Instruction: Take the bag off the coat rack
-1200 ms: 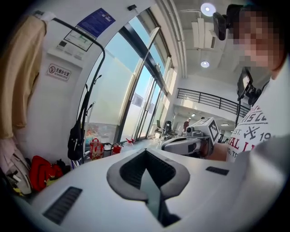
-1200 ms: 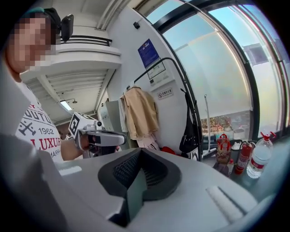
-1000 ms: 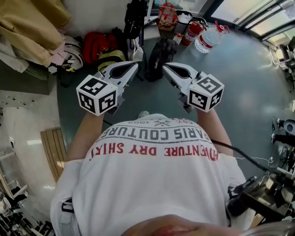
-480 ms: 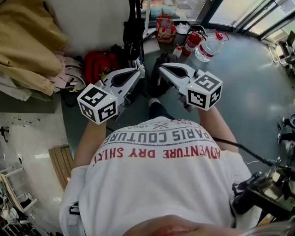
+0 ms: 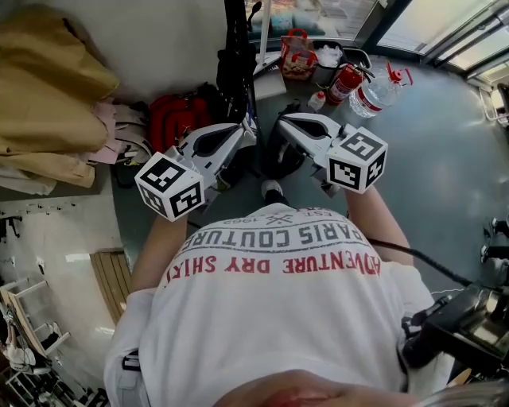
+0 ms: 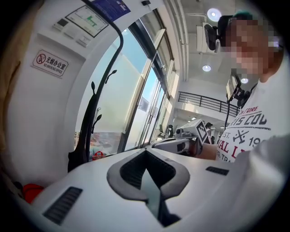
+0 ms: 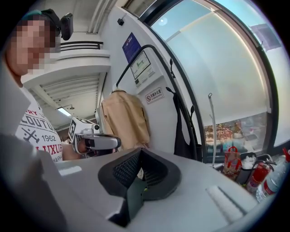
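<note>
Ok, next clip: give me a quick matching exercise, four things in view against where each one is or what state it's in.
Things:
1. black bag
2. tan coat
3. fire extinguisher
4. left tool

Places or states:
a. on the floor beside the clear water bottle
b. shut, with nothing between its jaws
c. hanging on the coat rack
d. hanging against the white wall, on the person's left

Pairs: 1-c, 2-d, 3-a, 4-b.
</note>
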Tool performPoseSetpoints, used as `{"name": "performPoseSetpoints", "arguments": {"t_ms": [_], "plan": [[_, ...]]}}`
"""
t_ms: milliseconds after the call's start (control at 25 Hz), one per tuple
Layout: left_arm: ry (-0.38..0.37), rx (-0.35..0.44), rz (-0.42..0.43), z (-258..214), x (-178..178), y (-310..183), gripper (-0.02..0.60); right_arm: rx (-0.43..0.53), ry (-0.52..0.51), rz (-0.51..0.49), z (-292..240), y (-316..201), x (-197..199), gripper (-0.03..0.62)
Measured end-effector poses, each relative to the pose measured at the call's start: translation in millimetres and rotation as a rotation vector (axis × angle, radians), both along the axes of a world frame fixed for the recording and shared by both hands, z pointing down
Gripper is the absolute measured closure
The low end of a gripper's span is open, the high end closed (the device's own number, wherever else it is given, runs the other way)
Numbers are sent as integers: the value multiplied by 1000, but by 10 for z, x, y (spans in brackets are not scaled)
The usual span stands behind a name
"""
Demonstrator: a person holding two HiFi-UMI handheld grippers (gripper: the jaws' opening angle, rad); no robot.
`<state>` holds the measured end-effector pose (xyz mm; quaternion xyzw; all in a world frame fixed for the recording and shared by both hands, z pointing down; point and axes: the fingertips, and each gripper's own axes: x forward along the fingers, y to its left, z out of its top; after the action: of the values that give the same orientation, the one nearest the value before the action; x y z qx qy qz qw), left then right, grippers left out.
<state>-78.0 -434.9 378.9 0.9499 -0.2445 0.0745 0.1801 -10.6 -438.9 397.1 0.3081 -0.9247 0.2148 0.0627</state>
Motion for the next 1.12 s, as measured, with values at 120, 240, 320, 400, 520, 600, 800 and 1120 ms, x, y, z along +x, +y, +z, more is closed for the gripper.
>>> {"name": "performPoseSetpoints", "arguments": {"t_ms": [120, 240, 320, 400, 520, 600, 800, 1120], "plan": [[1, -39, -7, 112, 86, -264, 581, -18, -1, -6, 49, -313, 84, 592], [-15, -17, -27, 92, 99, -567, 581, -28, -9, -21, 89, -564, 102, 592], [-25, 32, -52, 6, 102, -797, 581, -35, -16, -29, 123, -703, 117, 592], [-19, 71, -71, -90, 120, -1021, 581, -43, -17, -36, 171, -822, 148, 592], [-16, 102, -86, -201, 155, -1339, 581, -56, -2, -40, 257, -968, 216, 592], [-5, 123, -79, -290, 184, -1530, 574, -65, 5, -38, 302, -1059, 274, 592], [17, 198, -110, -528, 187, -2065, 480, -82, 3, -28, 371, -1323, 412, 592], [-41, 207, -190, -505, 258, -2816, 396, -52, -3, -48, 286, -1632, 548, 592]]}}
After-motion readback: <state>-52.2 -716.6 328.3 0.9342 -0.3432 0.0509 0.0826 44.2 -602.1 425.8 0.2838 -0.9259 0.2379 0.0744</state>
